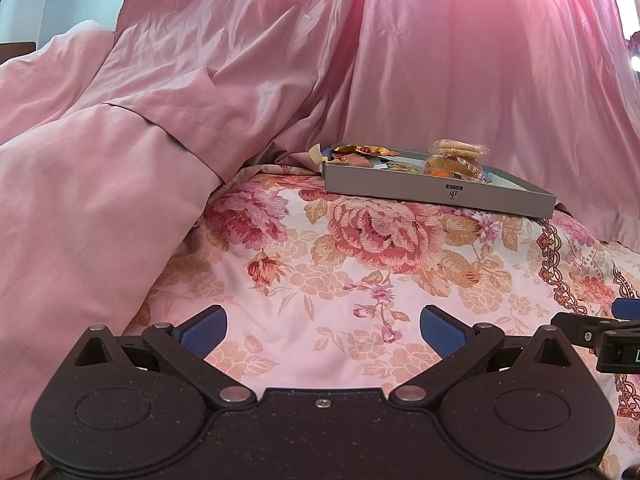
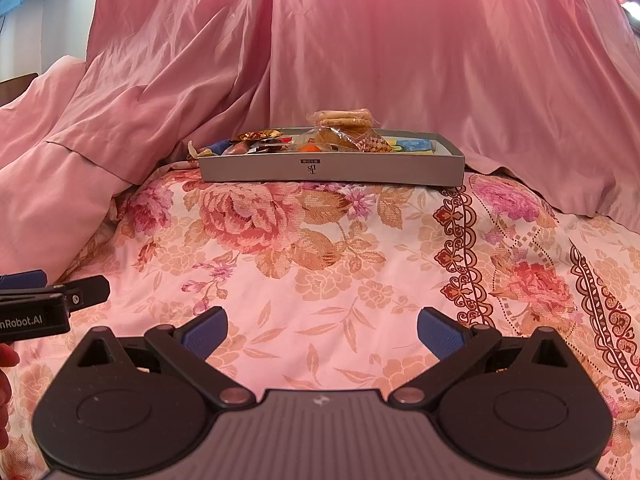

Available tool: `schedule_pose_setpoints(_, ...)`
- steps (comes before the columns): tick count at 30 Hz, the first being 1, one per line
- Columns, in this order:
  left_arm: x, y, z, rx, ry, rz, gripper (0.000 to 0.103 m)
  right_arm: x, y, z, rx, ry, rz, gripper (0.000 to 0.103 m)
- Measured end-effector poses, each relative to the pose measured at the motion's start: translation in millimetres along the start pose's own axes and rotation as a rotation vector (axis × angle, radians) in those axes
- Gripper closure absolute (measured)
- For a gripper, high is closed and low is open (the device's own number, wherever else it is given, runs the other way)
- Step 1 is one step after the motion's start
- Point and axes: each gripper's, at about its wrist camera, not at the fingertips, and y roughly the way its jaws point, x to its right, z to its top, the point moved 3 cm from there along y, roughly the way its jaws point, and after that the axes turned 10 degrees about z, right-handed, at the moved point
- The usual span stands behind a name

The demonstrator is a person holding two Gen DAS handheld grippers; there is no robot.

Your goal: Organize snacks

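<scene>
Snacks (image 2: 340,130) sit gathered in grey box (image 2: 332,168) at 12 o'clock; left gripper (image 1: 322,330) and right gripper (image 2: 322,330) hover well short, jaws wide, empty.

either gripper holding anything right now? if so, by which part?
Nothing is held. Left gripper and right gripper are both open over the floral bedspread, well short of the grey snack box.
</scene>
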Motion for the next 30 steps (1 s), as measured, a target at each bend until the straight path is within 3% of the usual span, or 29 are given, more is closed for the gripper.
schedule_pose_setpoints(10,-0.1,0.5,2.1,-0.034,0.016,0.037,0.001,0.4,-0.1,-0.4,-0.001,0.001,0.0,0.0)
schedule_pose_setpoints(30,-0.3,-0.5,2.5,-0.032,0.01,0.019,0.001,-0.4,-1.2,-0.3,-0.002,0.003,-0.002,0.0)
